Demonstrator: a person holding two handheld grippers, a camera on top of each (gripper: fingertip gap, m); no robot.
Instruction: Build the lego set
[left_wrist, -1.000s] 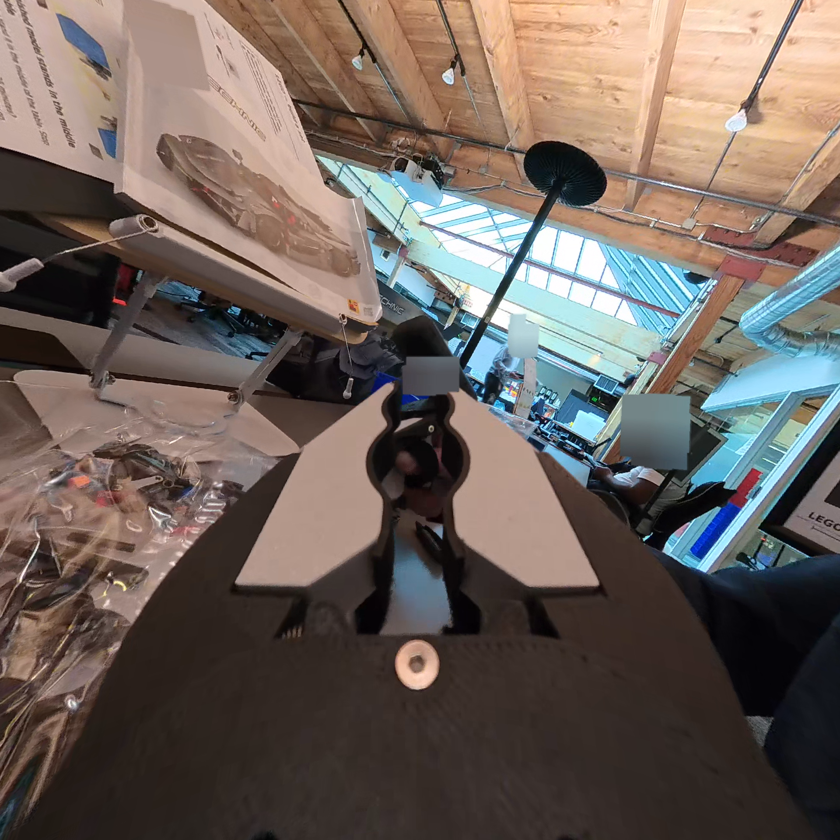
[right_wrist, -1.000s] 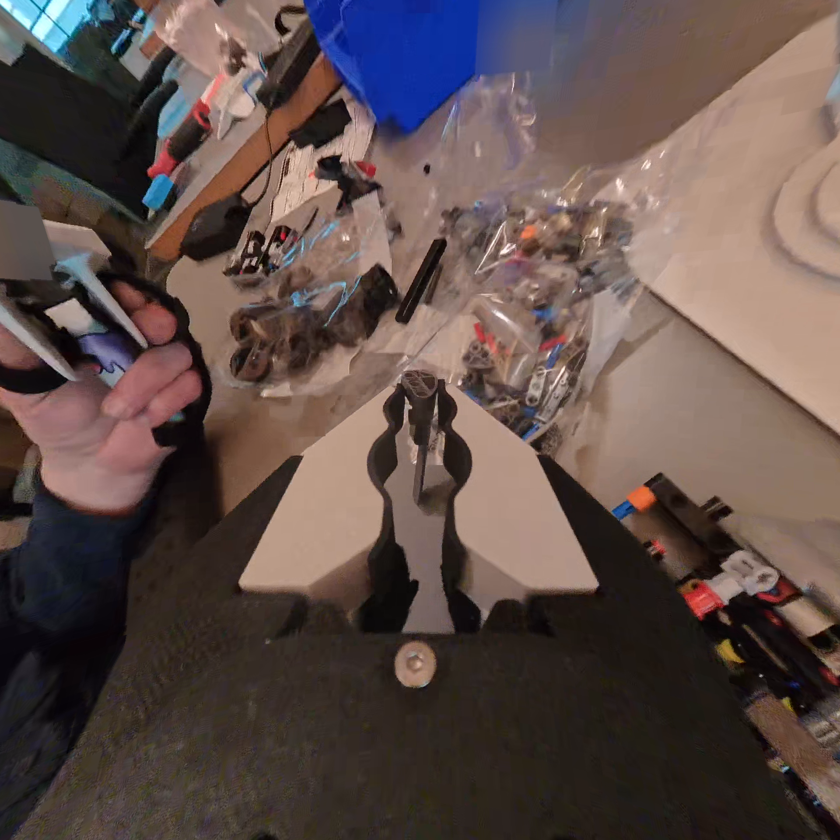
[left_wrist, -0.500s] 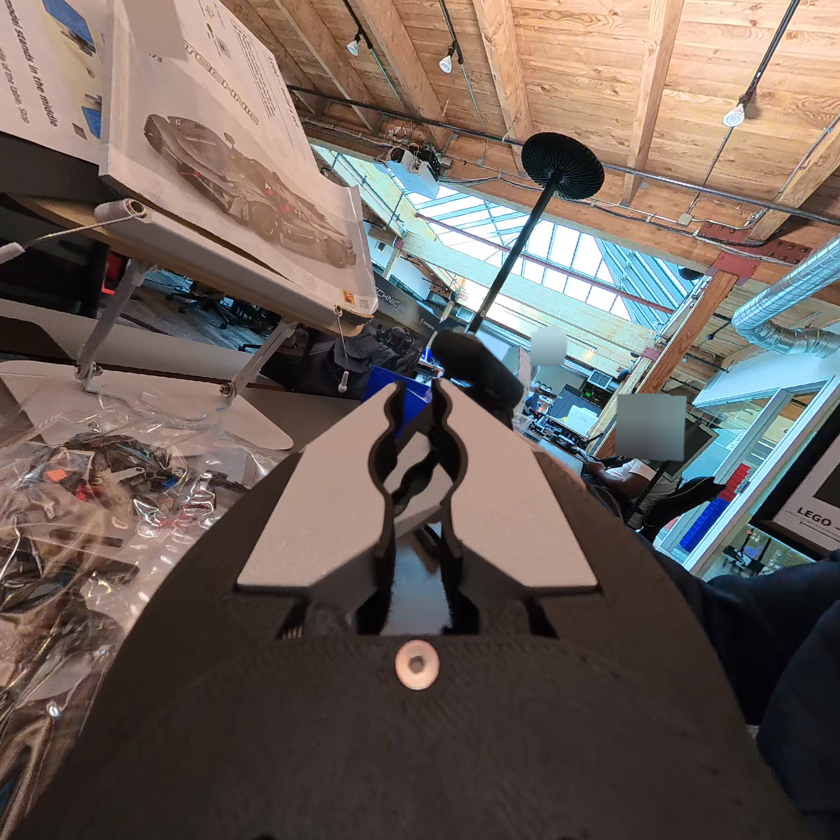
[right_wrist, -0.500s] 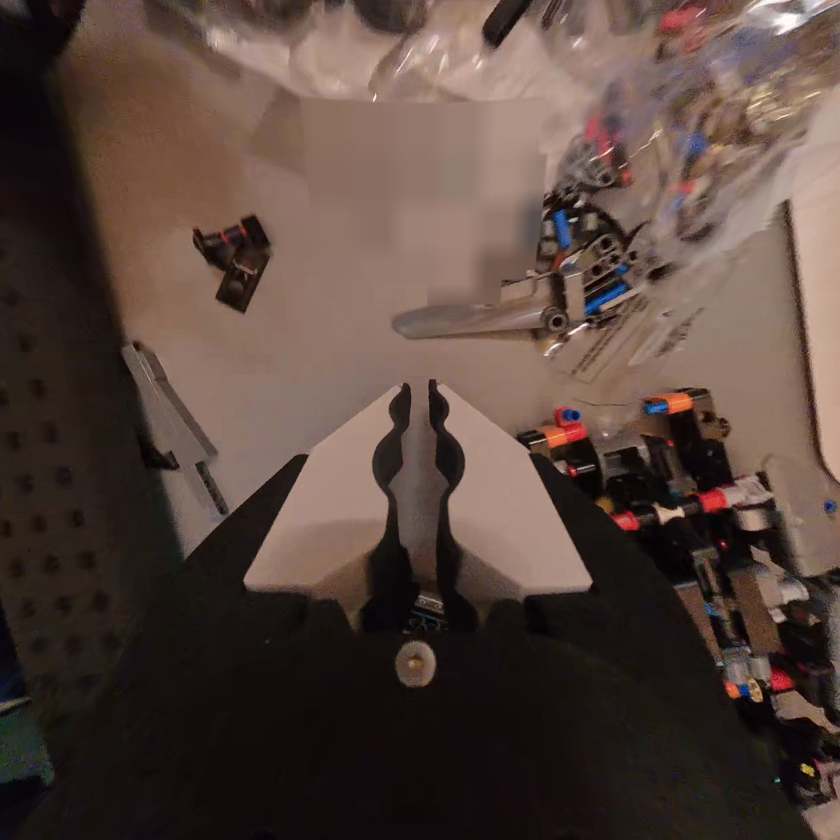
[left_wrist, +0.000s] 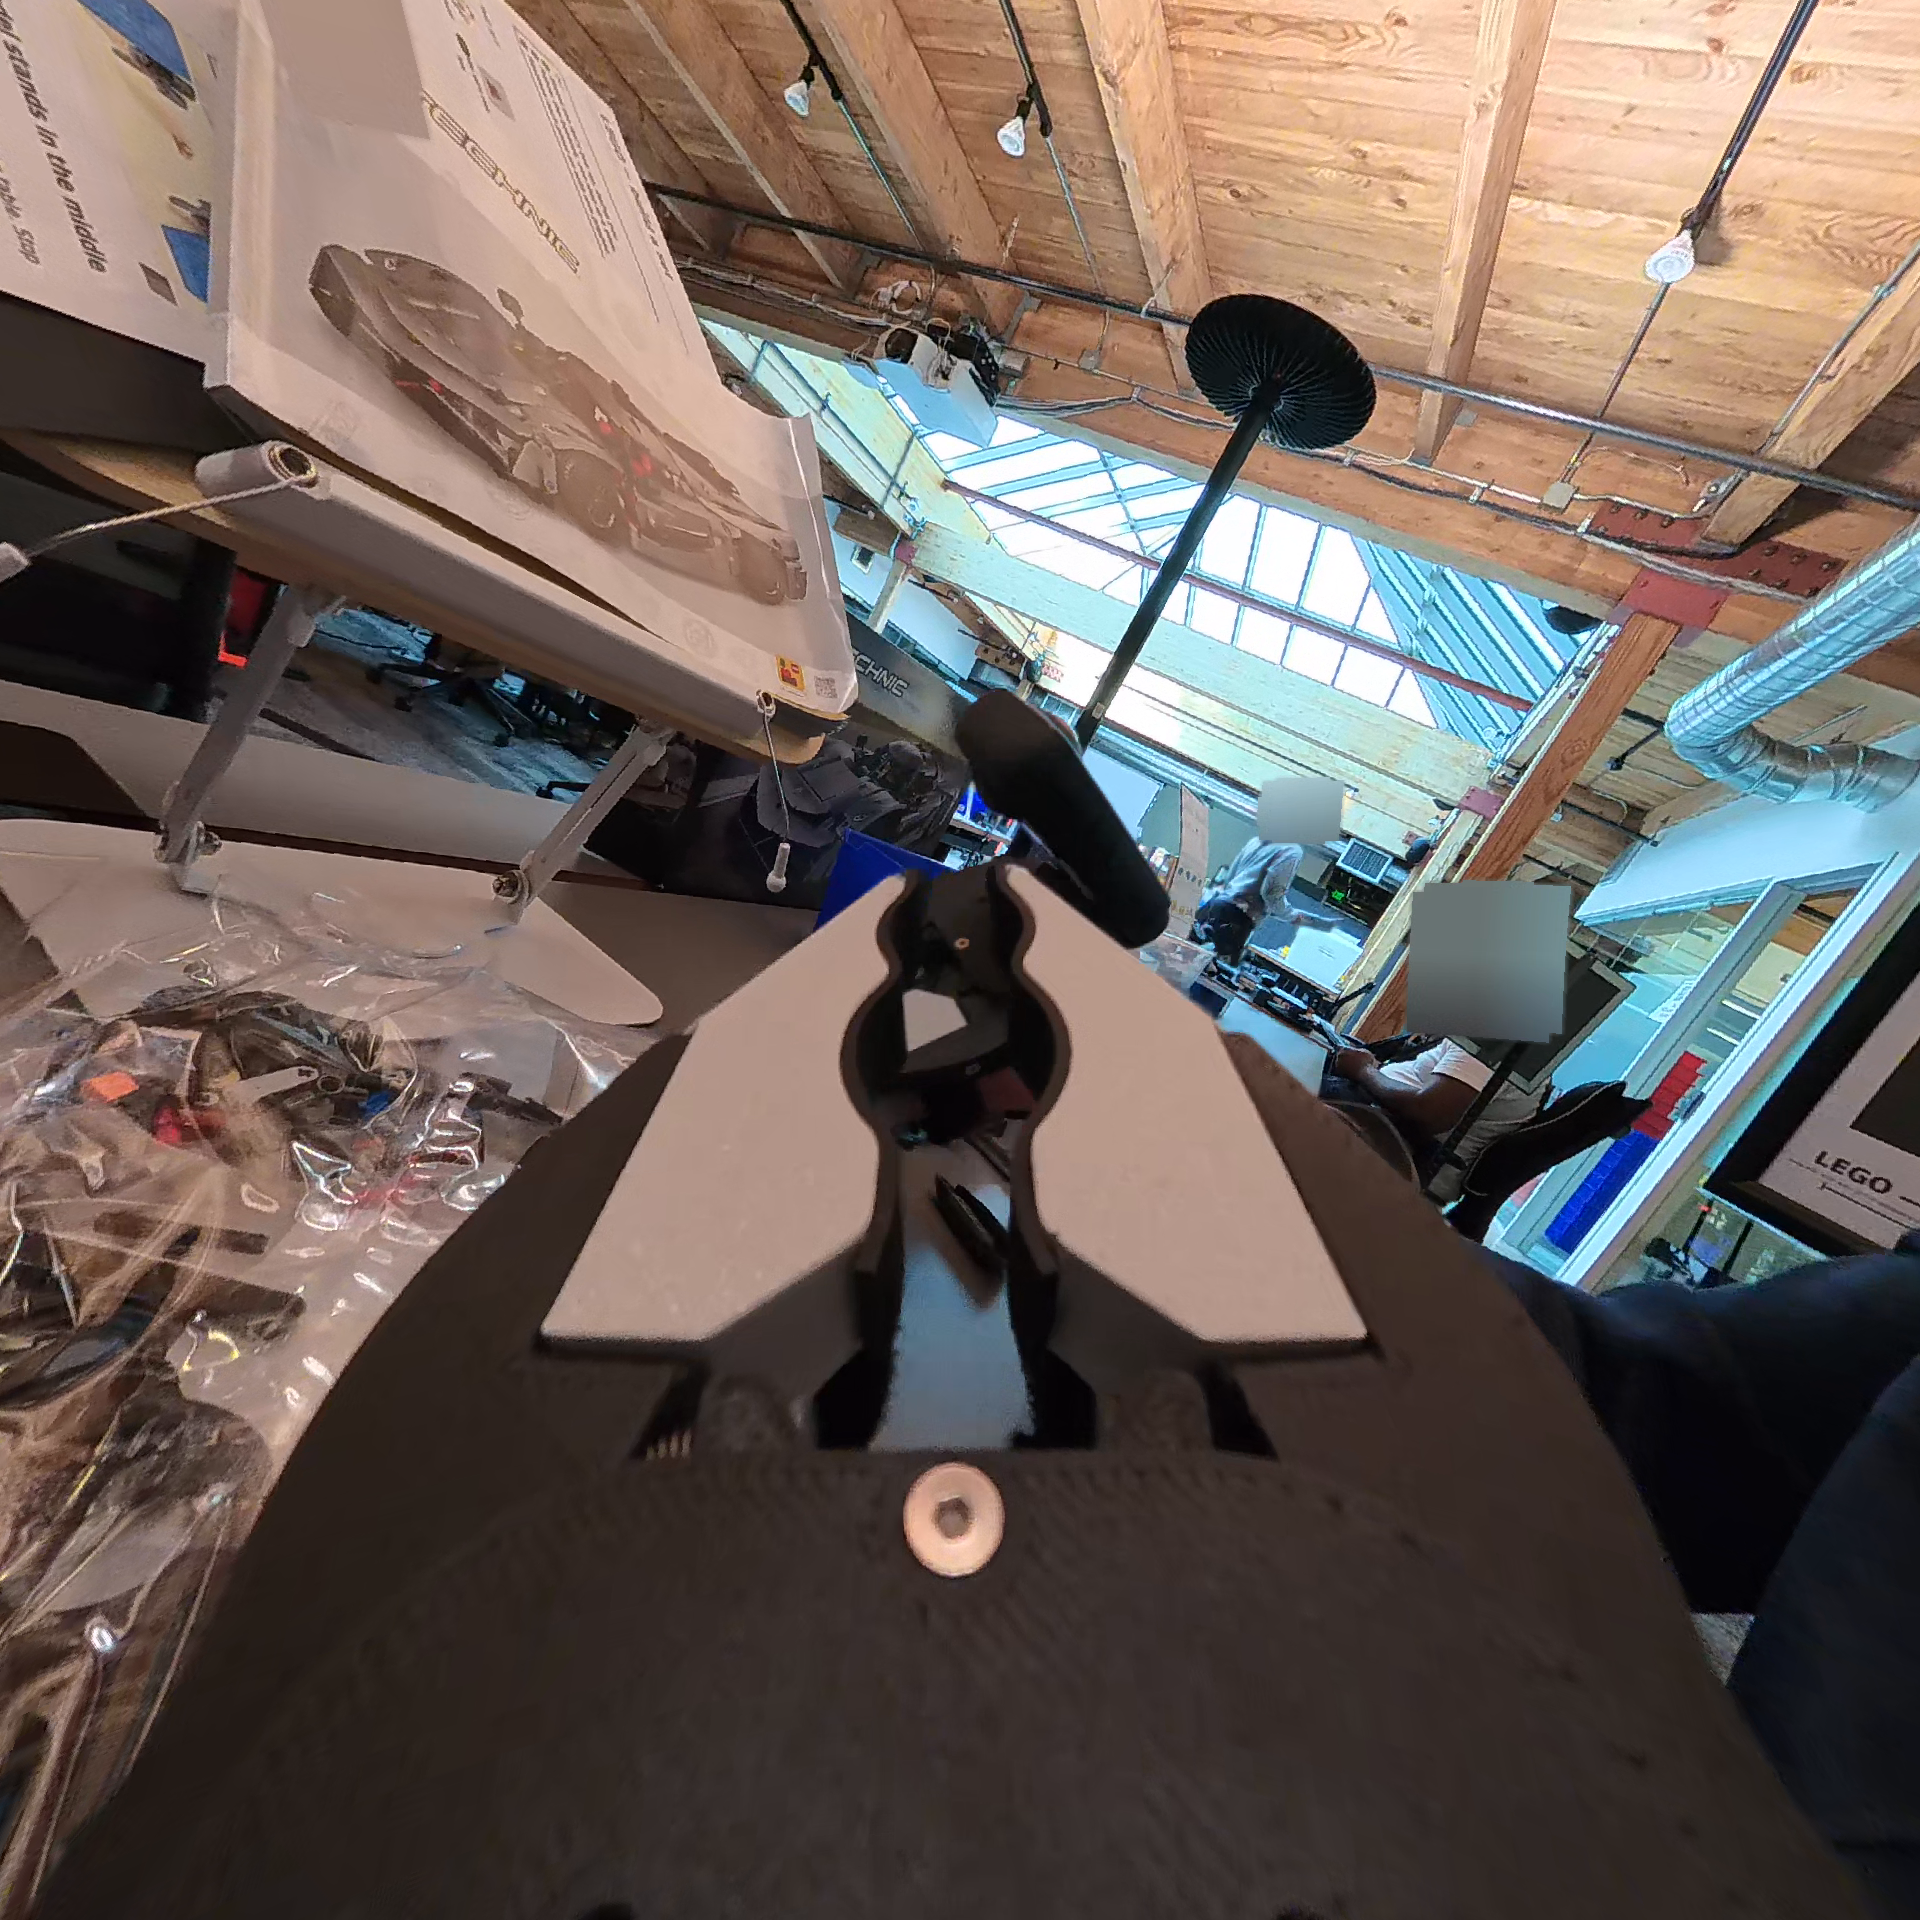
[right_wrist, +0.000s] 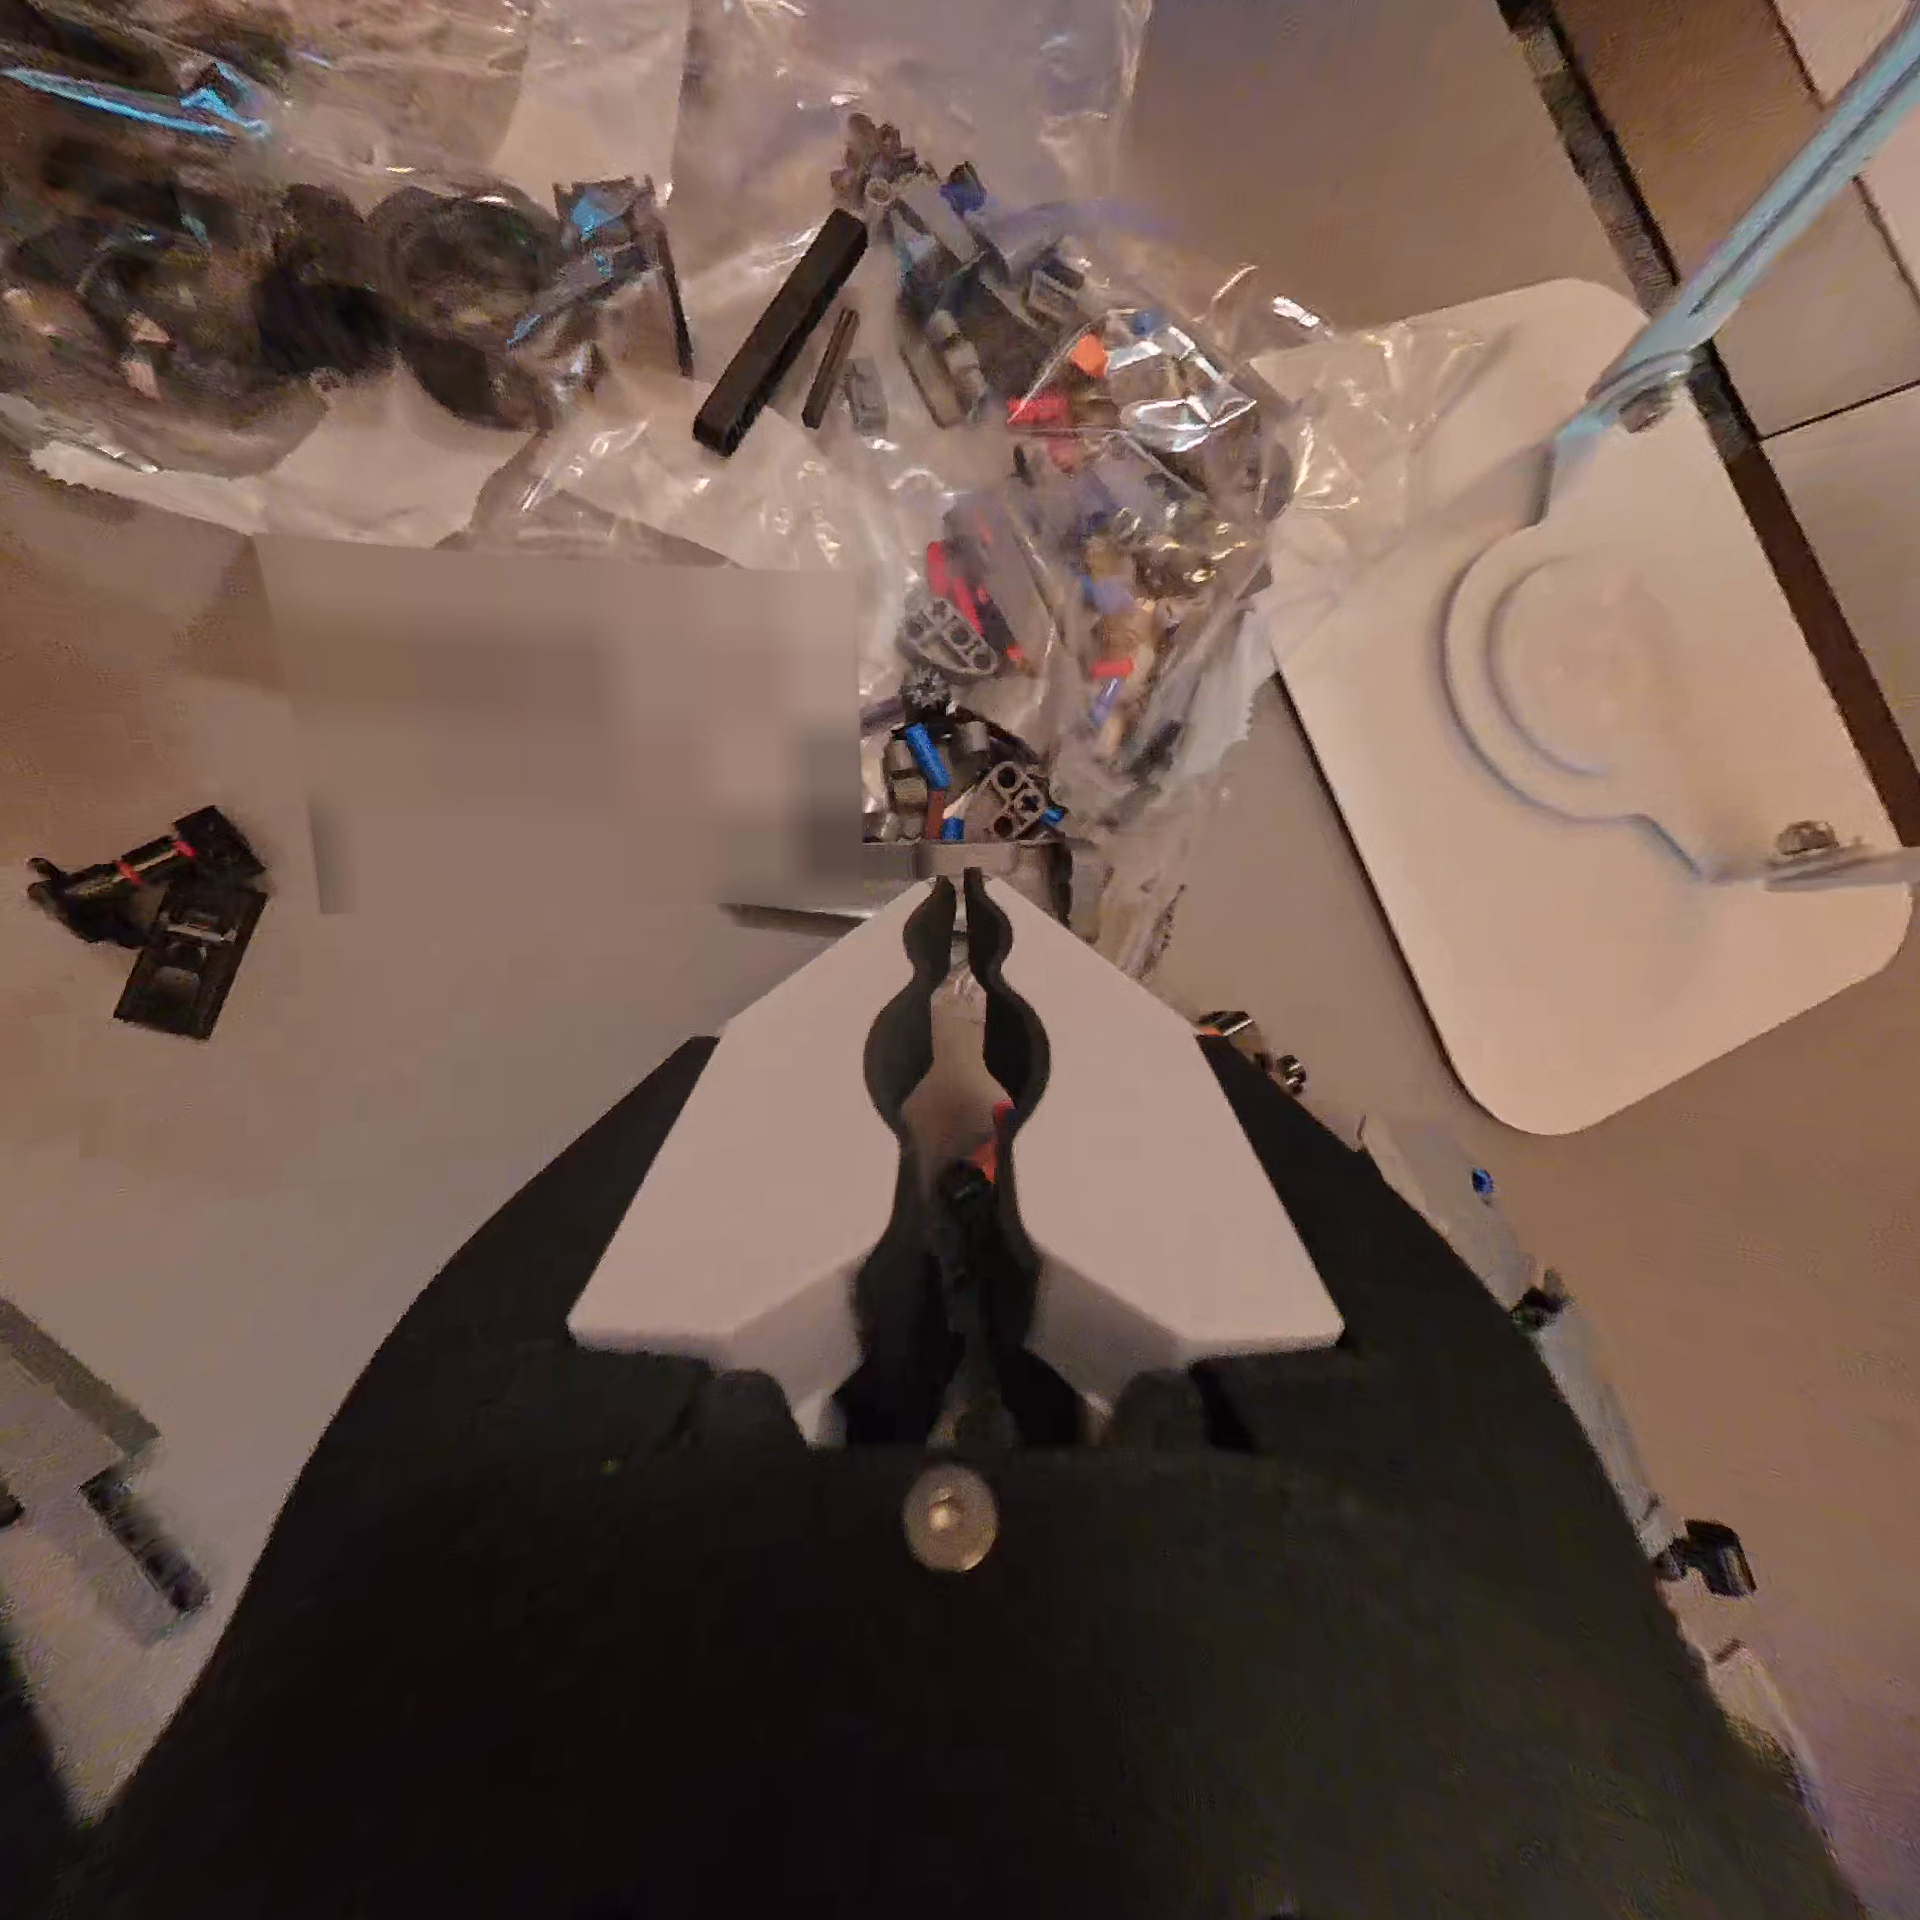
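Now right gripper (right_wrist: 954, 883) fingers nearly clenched, empty, just short of the parts bag (right_wrist: 1091, 582); slippery plastic could snag. Left gripper (left_wrist: 956, 894) released.

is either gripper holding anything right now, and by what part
The right gripper is nearly shut on nothing. The left gripper seems to pinch a dark piece; the exact hold is unclear.
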